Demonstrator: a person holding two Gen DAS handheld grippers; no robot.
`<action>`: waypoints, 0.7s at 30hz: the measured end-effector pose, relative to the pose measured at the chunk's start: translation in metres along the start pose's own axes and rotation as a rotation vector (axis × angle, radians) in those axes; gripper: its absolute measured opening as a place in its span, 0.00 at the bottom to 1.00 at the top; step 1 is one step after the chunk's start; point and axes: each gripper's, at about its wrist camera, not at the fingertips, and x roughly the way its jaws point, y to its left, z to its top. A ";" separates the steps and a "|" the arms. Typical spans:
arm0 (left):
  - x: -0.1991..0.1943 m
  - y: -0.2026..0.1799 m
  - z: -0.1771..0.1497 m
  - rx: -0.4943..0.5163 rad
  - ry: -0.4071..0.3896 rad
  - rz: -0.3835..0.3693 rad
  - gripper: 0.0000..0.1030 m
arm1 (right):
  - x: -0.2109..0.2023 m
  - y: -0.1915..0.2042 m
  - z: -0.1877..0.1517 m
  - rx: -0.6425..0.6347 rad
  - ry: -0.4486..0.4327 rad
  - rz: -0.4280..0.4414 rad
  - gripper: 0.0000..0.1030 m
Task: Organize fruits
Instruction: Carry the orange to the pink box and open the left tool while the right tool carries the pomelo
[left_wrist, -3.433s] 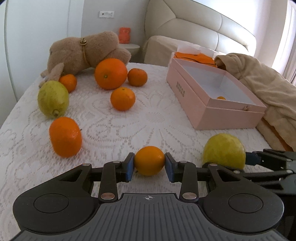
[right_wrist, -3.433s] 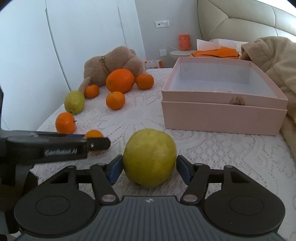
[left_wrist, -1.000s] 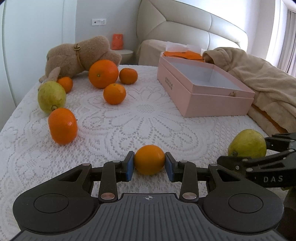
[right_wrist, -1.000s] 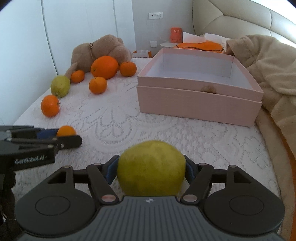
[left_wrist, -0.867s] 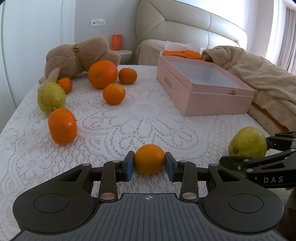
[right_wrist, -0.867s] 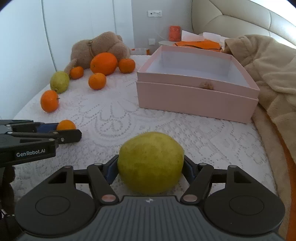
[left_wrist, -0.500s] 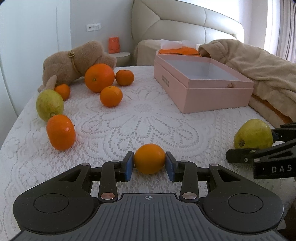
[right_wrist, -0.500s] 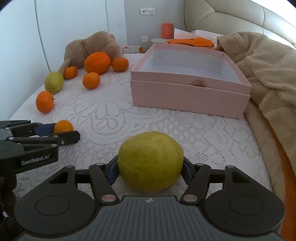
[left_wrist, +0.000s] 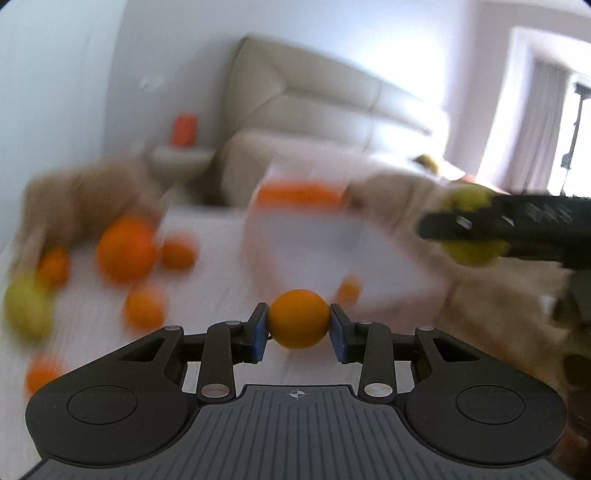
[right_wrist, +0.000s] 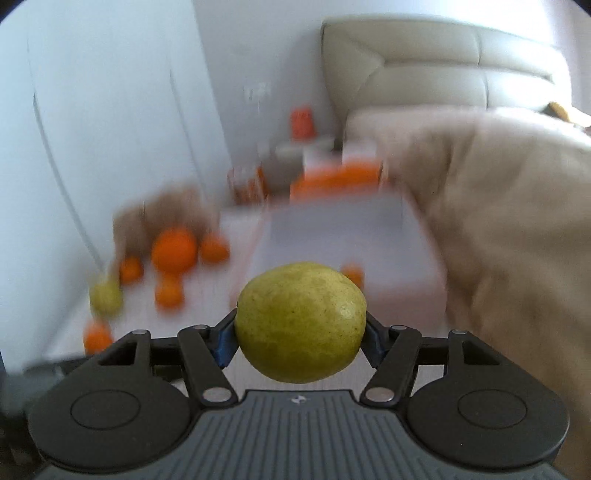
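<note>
Clamped jaws on both sides: the left gripper (left_wrist: 298, 325) pinches a small orange (left_wrist: 298, 318) between its blue pads, and the right gripper (right_wrist: 300, 334) squeezes a yellow-green pear (right_wrist: 301, 320) that bulges past its fingers. Both fruits hang clear of the lace bedspread (left_wrist: 207, 291), so this looks like the carry step. Ahead of the jaws, slightly right of the orange, sits the pink box (right_wrist: 332, 251), blurred. Next, each load likely needs positioning over the box before letting go.

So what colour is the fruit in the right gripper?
Yellow-green fruit, clearest in the right wrist view.
</note>
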 end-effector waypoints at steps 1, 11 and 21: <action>0.007 -0.003 0.016 0.002 -0.009 -0.034 0.38 | 0.002 -0.003 0.019 0.012 -0.031 0.005 0.63; 0.129 -0.032 0.049 0.268 0.260 -0.088 0.41 | 0.108 -0.044 0.090 0.023 0.062 -0.077 0.63; 0.059 0.047 0.063 0.080 0.071 -0.015 0.39 | 0.230 -0.027 0.076 -0.020 0.430 -0.133 0.63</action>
